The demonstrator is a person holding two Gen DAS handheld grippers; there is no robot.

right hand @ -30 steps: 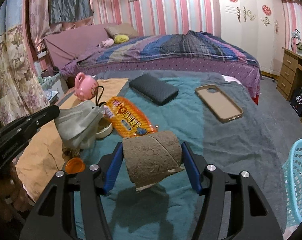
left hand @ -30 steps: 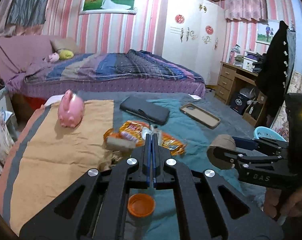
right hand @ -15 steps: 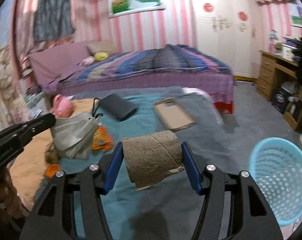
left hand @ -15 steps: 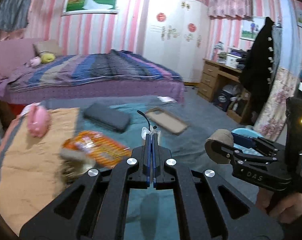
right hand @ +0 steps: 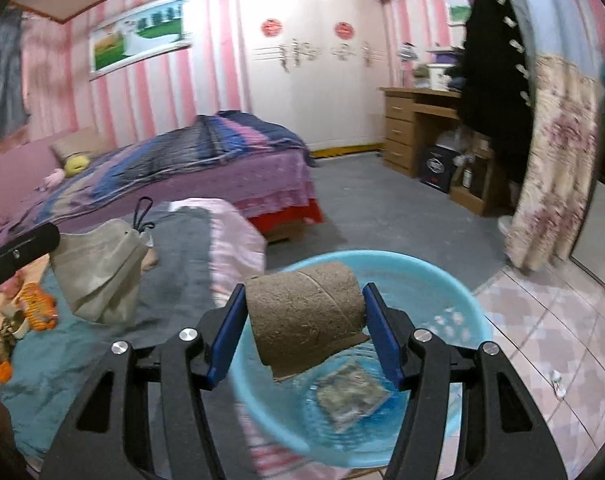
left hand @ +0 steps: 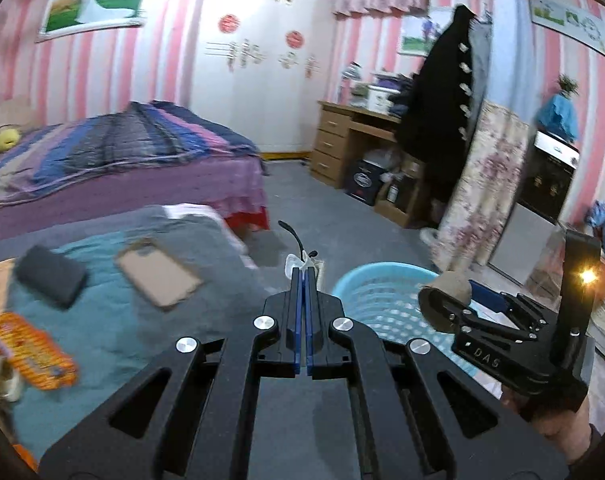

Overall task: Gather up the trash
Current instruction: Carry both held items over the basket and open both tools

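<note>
**Trash held in both grippers above the blue basket**

Trash is in both grippers. The left gripper [left hand: 303, 276] has its blue-padded fingers pressed nearly together on a crumpled grey face mask with a black ear loop [right hand: 102, 270]; in the left wrist view only a white scrap and the loop show past the fingertips, while the right wrist view shows the mask hanging left of the right fingers. Left of the left fingers, on the teal blanket [left hand: 114, 332], lie an orange snack wrapper [left hand: 30, 350], a dark rectangular case [left hand: 50, 280] and a tan phone case [left hand: 158, 276]. The right gripper [right hand: 304, 320] is part open, its fingers clamped on the ends of a brown cardboard roll [right hand: 304, 312]. Directly beyond and below those fingers sits the round light-blue plastic basket [right hand: 454, 288], with a blurred clear packet [right hand: 352, 394] at its bottom. The roll and gripper frame hide part of the basket's rim; motion blur softens the floor.
</note>
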